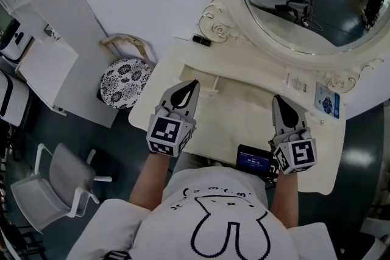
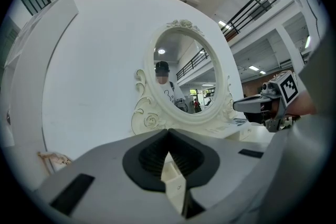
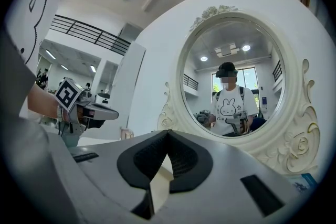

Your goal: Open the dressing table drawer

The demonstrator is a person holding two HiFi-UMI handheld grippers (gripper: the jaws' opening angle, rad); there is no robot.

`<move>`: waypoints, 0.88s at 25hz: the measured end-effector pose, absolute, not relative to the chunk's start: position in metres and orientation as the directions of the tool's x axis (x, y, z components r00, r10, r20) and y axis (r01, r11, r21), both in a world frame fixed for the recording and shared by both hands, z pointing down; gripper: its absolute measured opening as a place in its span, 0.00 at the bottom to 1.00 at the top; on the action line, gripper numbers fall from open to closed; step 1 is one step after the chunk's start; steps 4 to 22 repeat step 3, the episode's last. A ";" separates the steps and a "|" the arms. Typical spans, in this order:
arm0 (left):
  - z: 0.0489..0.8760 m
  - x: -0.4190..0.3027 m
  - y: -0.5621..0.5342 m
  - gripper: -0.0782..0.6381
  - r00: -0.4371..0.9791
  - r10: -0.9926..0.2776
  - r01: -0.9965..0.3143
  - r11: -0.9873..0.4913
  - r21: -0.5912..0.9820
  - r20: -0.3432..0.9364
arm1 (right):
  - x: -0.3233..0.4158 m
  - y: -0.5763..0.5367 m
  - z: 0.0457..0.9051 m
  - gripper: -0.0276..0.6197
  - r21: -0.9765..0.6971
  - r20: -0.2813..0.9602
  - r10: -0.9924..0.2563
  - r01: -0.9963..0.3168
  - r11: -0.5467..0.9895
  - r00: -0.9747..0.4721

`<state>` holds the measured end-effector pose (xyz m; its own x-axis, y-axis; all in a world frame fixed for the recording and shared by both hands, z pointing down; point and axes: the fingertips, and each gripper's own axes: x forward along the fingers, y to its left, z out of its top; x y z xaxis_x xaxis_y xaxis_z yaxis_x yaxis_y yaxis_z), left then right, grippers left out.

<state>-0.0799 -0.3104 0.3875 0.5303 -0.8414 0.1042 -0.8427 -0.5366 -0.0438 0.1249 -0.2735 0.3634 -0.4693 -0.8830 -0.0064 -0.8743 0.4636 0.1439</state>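
Hovering over the surface (image 1: 244, 115), drawer's somewhere underneath

Left claw (image 1: 192, 84) and right claw (image 1: 278, 100) both pinched closed, empty, pointing far; drawer front's hidden, probably under the near edge between them.

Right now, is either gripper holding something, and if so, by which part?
Nothing is held. The left gripper and the right gripper both have their fingers shut together, empty, over the dressing table.

The dressing table (image 1: 244, 115) is cream-white, with a scroll-carved oval mirror (image 1: 341, 9) upright at its rear. Its top lies beneath the left gripper (image 1: 194, 84) and right gripper (image 1: 277, 99) (both point mirror-ward). The drawer's state cannot be told.
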 end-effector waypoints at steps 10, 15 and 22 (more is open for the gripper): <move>0.389 -0.080 -0.310 0.14 0.531 -0.840 -0.842 -0.538 -0.047 0.109 | 0.123 -0.274 0.364 0.06 0.143 -0.003 -0.882 -0.873 0.466 -0.471; 0.389 -0.080 -0.310 0.14 0.531 -0.840 -0.842 -0.538 -0.047 0.109 | 0.123 -0.274 0.364 0.06 0.143 -0.003 -0.882 -0.873 0.466 -0.471; 0.389 -0.080 -0.310 0.14 0.531 -0.840 -0.842 -0.538 -0.047 0.109 | 0.123 -0.274 0.364 0.06 0.143 -0.003 -0.882 -0.873 0.466 -0.471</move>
